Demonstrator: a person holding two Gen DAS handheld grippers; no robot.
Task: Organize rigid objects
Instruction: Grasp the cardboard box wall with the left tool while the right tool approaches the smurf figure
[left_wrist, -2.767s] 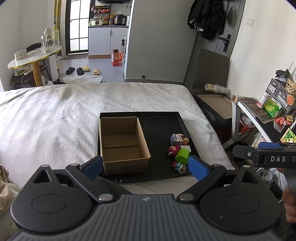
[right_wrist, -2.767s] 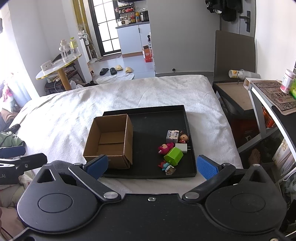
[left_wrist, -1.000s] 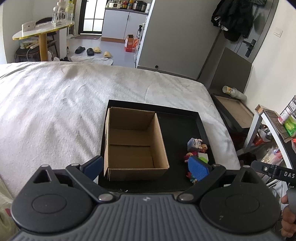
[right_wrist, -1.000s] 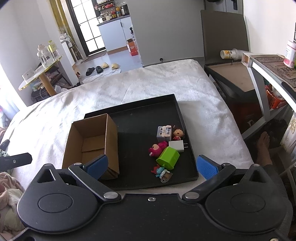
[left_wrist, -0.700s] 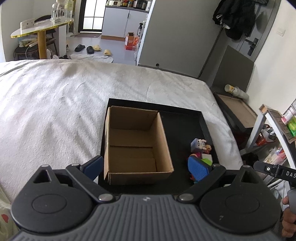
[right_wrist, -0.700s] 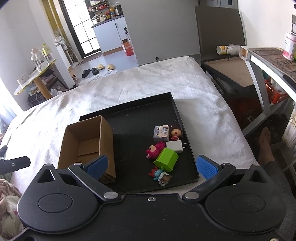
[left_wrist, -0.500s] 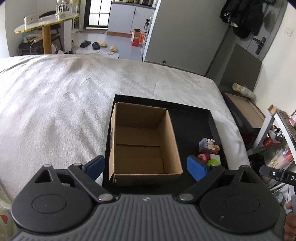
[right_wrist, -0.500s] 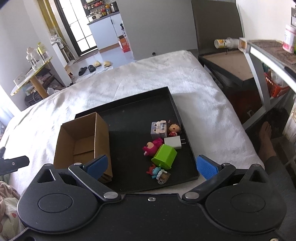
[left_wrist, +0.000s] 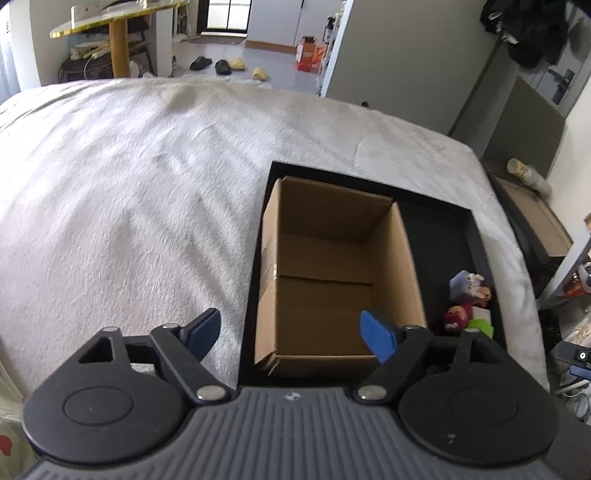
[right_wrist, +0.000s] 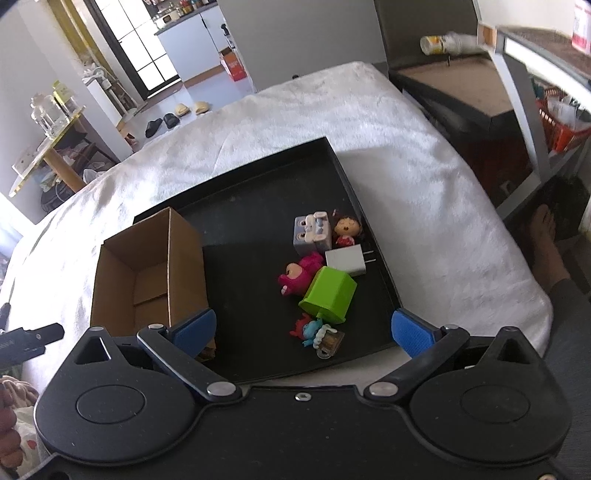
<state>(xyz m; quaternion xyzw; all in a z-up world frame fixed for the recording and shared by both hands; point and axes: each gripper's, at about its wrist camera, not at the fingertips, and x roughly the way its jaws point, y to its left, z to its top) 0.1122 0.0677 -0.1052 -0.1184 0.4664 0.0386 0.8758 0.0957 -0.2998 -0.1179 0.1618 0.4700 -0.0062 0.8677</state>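
An open, empty cardboard box (left_wrist: 332, 273) (right_wrist: 147, 273) stands at the left of a black tray (right_wrist: 251, 206) (left_wrist: 439, 229) on a white bed. On the tray's right lie small toys: a green block (right_wrist: 328, 295), a pink plush figure (right_wrist: 295, 277), a white charger (right_wrist: 347, 262), a grey-blue block toy (right_wrist: 312, 230), a doll head (right_wrist: 345, 229) and a blue keychain figure (right_wrist: 317, 332). My left gripper (left_wrist: 291, 332) is open, above the box's near left wall. My right gripper (right_wrist: 303, 328) is open, above the toys near the keychain figure.
The white bedcover (left_wrist: 129, 192) spreads around the tray. A dark side table (right_wrist: 461, 92) and a shelf unit (right_wrist: 535, 74) stand to the right of the bed. A person's bare foot (right_wrist: 546, 236) is on the floor at right. A round table (left_wrist: 110, 22) stands far left.
Both grippers have moved forward and lower toward the tray. The left one has swung left so the box now sits between its fingers. Nothing on the tray has moved.
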